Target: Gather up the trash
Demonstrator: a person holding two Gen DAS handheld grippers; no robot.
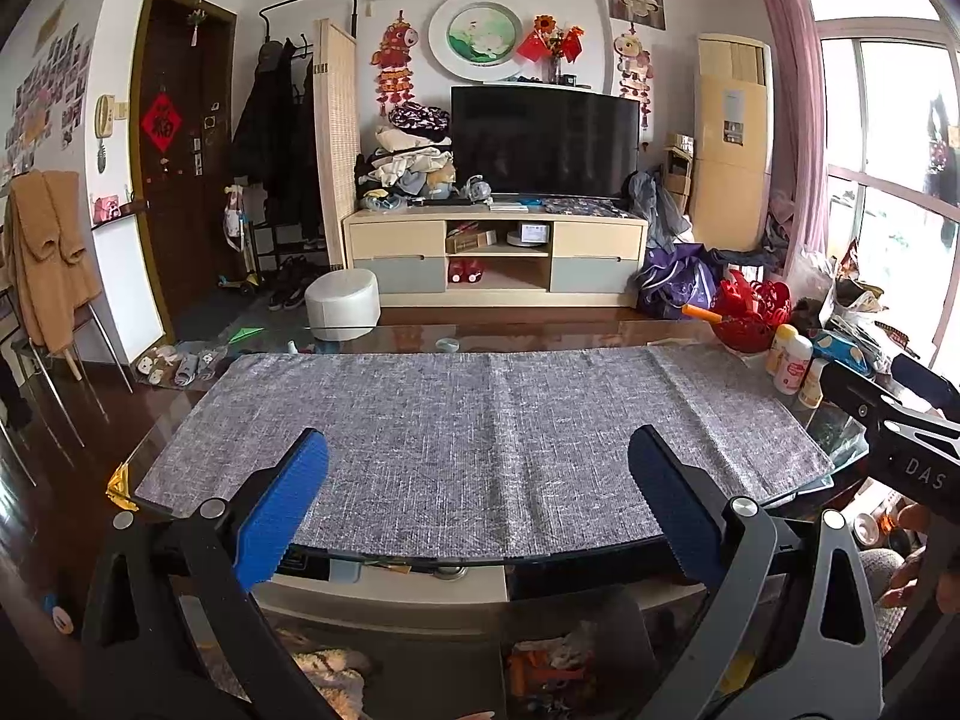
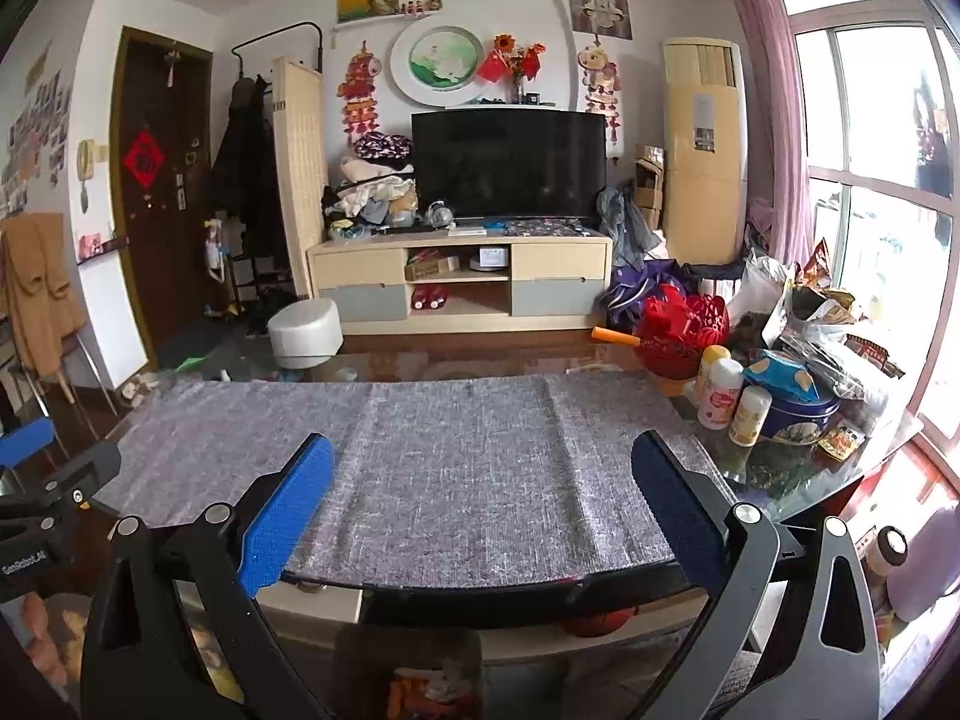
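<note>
The left tongs (image 1: 478, 504) hang wide open and empty over the near edge of the bench (image 1: 840, 429), its grey cloth (image 1: 480, 420) spread ahead, bottles (image 1: 792, 366) and a red basket (image 1: 750, 309) far right.

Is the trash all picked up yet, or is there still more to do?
The gray mat shows no trash on it, so that part looks done or was never messy. Nothing is in hand: the left gripper and right gripper are both open and empty. What may be left is the heap of crinkly bags and wrappers at the table's right end, beside the bottles and blue tin.
</note>
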